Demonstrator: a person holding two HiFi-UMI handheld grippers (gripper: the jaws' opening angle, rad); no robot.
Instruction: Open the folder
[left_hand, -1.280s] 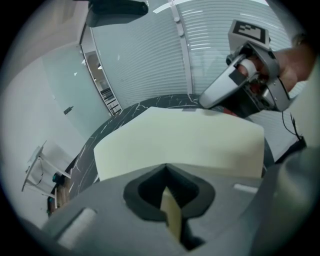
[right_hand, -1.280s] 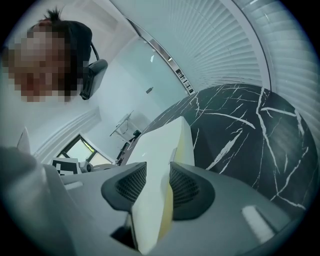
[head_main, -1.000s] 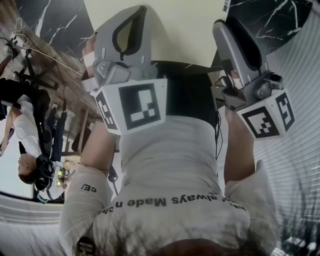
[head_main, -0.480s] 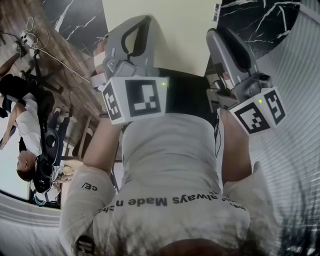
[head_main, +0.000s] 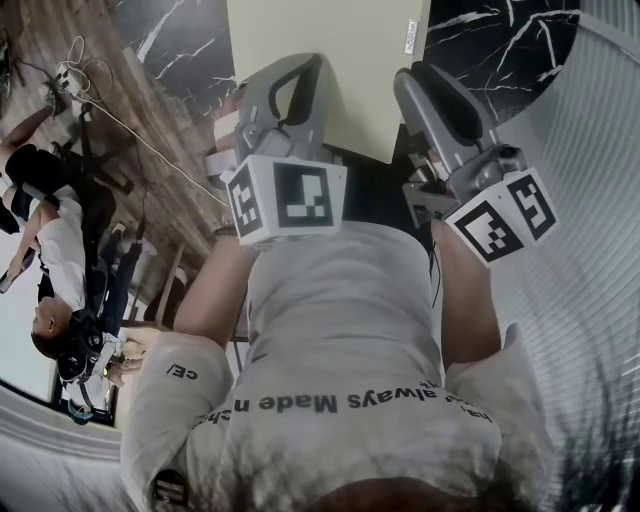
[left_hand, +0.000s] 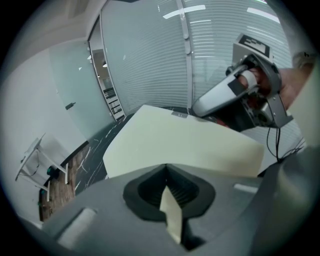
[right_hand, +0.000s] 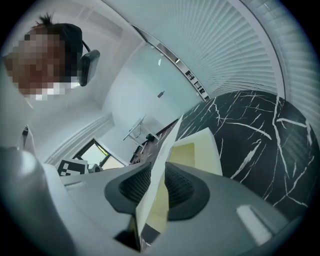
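A pale yellow folder (head_main: 330, 60) is held in the air at the top of the head view. My left gripper (head_main: 300, 72) is shut on one edge of it. In the left gripper view the gripper (left_hand: 167, 174) pinches a thin strip, and the folder's broad leaf (left_hand: 185, 145) spreads out ahead. My right gripper (head_main: 415, 82) holds the folder's other side. In the right gripper view a thin cover sheet (right_hand: 167, 145) runs edge-on between the jaws of the gripper (right_hand: 159, 172), which are closing on it. A second leaf (right_hand: 200, 150) lies apart behind the sheet.
Black marble with white veins (right_hand: 260, 140) lies below the folder. White slatted blinds (left_hand: 150, 50) fill the wall ahead. My own torso in a white shirt (head_main: 340, 330) fills the lower head view. Another person (head_main: 60, 250) and cables (head_main: 80, 80) are at the left.
Both grippers have moved toward the top of the head view with the folder. More of the pale folder now shows above them.
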